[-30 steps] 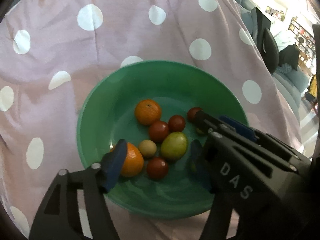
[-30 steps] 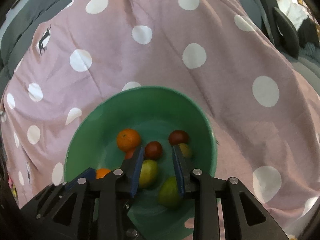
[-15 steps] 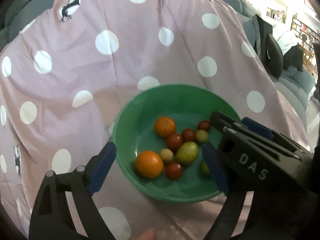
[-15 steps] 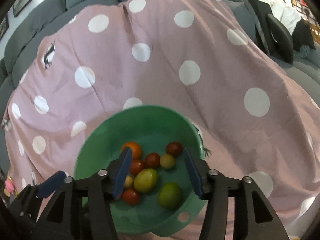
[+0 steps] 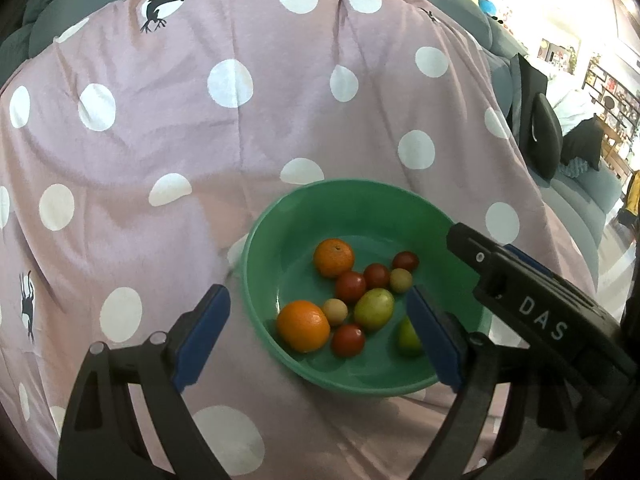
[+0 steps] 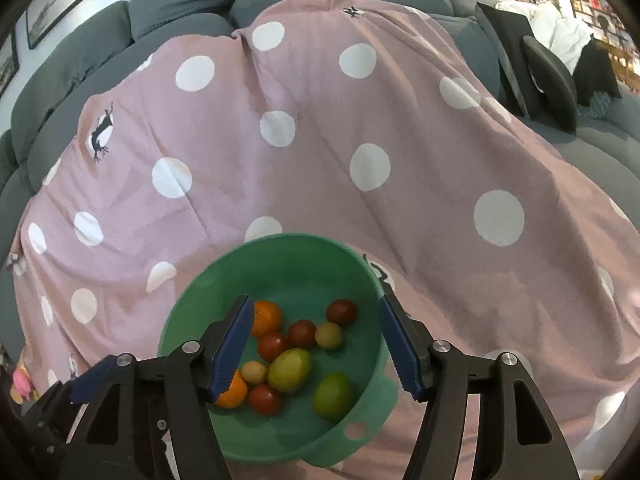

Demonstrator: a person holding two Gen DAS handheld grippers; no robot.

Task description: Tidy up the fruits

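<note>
A green bowl sits on a pink polka-dot blanket. It holds two oranges, several red tomatoes, two small pale round fruits and two green fruits. My left gripper is open and empty, raised above the bowl's near left part. My right gripper is open and empty, raised above the bowl; its black body shows at the right in the left wrist view.
The blanket covers a grey sofa. A black chair and shelves stand at the far right. The bowl has a handle tab with a hole on its near right rim.
Both grippers have lifted up and back from the bowl, and both have opened wider. The fruits lie as before.
</note>
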